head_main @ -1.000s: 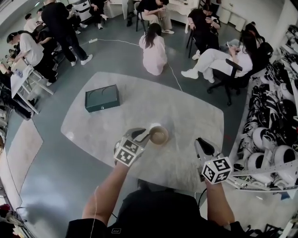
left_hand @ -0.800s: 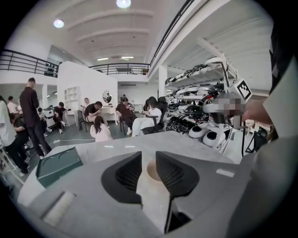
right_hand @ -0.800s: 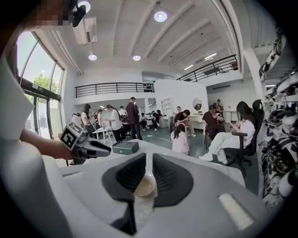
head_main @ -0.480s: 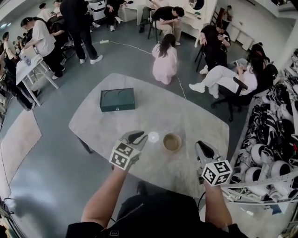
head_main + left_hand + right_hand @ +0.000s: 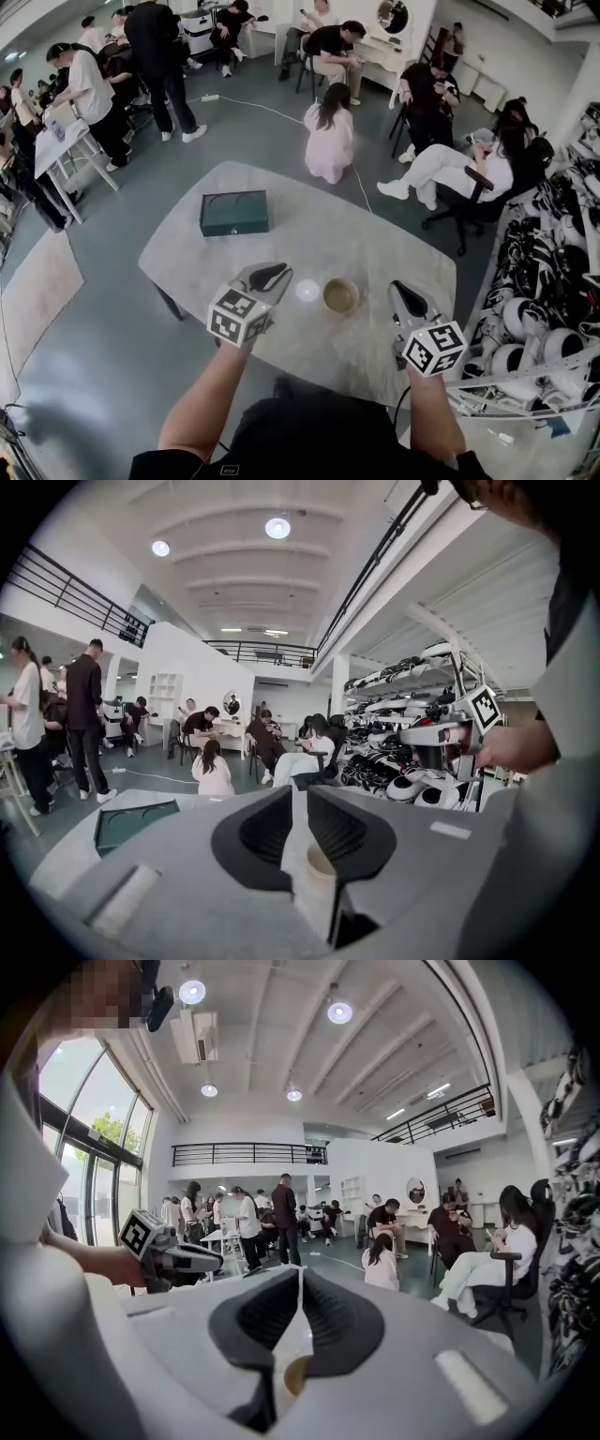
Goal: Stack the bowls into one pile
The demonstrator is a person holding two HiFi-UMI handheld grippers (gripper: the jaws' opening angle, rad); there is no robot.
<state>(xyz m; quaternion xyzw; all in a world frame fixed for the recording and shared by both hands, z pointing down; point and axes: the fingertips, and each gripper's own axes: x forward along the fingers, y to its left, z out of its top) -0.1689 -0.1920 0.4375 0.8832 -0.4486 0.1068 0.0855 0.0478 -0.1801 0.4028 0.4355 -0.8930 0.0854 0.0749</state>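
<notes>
A tan bowl (image 5: 340, 295) stands alone on the pale oval table (image 5: 309, 234), with no other bowl beside it. It also shows low between the jaws as the bowl (image 5: 319, 860) in the left gripper view and the bowl (image 5: 292, 1372) in the right gripper view. My left gripper (image 5: 277, 272) hovers to its left, clear of it. Its jaws are closing, a narrow gap remains (image 5: 296, 799), and nothing is between them. My right gripper (image 5: 401, 289) hangs to the bowl's right, also apart from it. Its jaws are closing too, the tips meet (image 5: 300, 1274), and they hold nothing.
A dark green box (image 5: 233, 213) lies at the table's far left. A small bright white round patch (image 5: 307, 290) sits left of the bowl; I cannot tell whether it is glare. People sit and stand beyond the table. Racks of white and black gear (image 5: 553, 281) line the right.
A second ago the left gripper's tips were at the bowl's rim. Both grippers have since drawn back from the bowl and risen, and the left jaws have narrowed.
</notes>
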